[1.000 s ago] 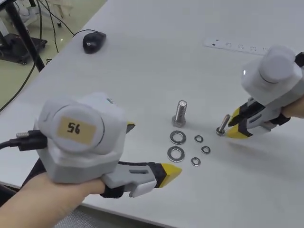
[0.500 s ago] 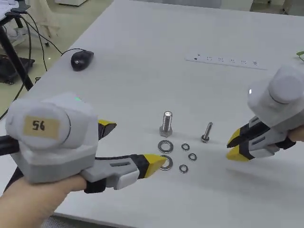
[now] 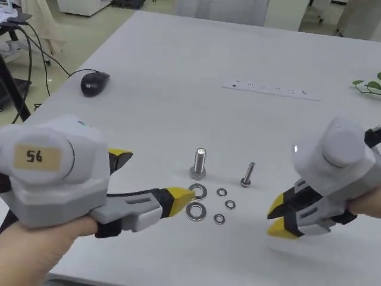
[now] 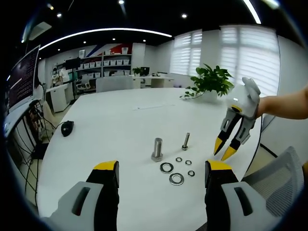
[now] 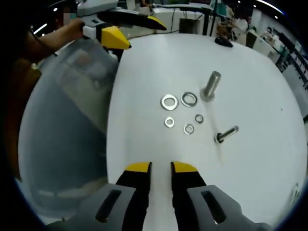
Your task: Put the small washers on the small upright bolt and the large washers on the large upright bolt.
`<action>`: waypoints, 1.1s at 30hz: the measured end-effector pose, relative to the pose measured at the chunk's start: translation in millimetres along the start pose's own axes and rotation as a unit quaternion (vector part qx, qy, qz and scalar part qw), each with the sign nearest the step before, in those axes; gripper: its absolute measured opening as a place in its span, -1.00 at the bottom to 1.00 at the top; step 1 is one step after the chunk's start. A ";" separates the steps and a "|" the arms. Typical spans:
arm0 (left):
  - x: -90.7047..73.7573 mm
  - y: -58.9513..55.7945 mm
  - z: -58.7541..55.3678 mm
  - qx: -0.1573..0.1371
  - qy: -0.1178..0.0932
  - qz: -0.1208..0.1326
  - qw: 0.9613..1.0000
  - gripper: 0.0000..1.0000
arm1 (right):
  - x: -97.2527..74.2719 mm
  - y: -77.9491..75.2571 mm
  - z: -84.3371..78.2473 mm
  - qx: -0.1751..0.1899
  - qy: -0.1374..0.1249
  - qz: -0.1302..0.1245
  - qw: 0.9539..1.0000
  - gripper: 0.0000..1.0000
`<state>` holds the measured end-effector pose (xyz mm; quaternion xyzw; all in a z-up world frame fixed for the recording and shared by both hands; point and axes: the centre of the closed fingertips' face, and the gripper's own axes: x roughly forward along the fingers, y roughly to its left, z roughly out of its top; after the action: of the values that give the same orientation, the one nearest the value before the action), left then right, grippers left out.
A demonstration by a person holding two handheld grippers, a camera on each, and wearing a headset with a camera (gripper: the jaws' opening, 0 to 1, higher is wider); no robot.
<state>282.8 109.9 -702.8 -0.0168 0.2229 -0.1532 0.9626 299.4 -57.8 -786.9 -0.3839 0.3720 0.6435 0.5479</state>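
On the white table [image 3: 178, 89] a large bolt [image 3: 199, 164] [image 4: 157, 149] [image 5: 210, 86] and a small bolt [image 3: 247, 174] [image 4: 185, 141] [image 5: 226, 134] stand on their heads, both bare. Just in front of them lie two large washers [image 3: 197, 191] [image 3: 196, 211] and three small washers [image 3: 221, 192] [image 3: 230, 204] [image 3: 219, 219]. My left gripper [image 3: 158, 176] [image 4: 162, 166] hovers to the washers' left, wide open and holding nothing. My right gripper [image 3: 272, 219] [image 5: 161, 167] hangs to their right, apart from the small bolt, jaws a narrow gap apart and holding nothing.
A black mouse [image 3: 94, 82] with its cable lies at the far left. A white power strip [image 3: 271, 90] stretches across the far side, and plant leaves [image 3: 369, 86] poke in at the right edge. The table's near edge runs just below both grippers.
My right gripper was at the small bolt one second ago; it has drawn back to the near right and the bolt stands alone. The head camera has shifted.
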 end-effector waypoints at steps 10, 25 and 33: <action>-5.2 24.0 1.5 -0.030 -0.016 0.044 0.998 0.43 | 3.4 6.0 19.7 -0.031 0.014 0.008 0.999 -0.66; -3.4 24.1 -1.5 -0.043 -0.014 0.053 0.998 0.42 | 18.7 6.2 35.5 -0.065 0.024 0.018 0.997 -0.66; -4.1 20.0 -2.9 -0.044 -0.011 0.051 0.998 0.42 | 31.1 3.4 42.2 -0.086 0.034 0.026 0.995 -0.66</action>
<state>283.8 130.4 -705.7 -0.0495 0.2189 -0.0940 0.9699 289.1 -7.2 -796.7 -0.4418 0.3435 0.6735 0.4830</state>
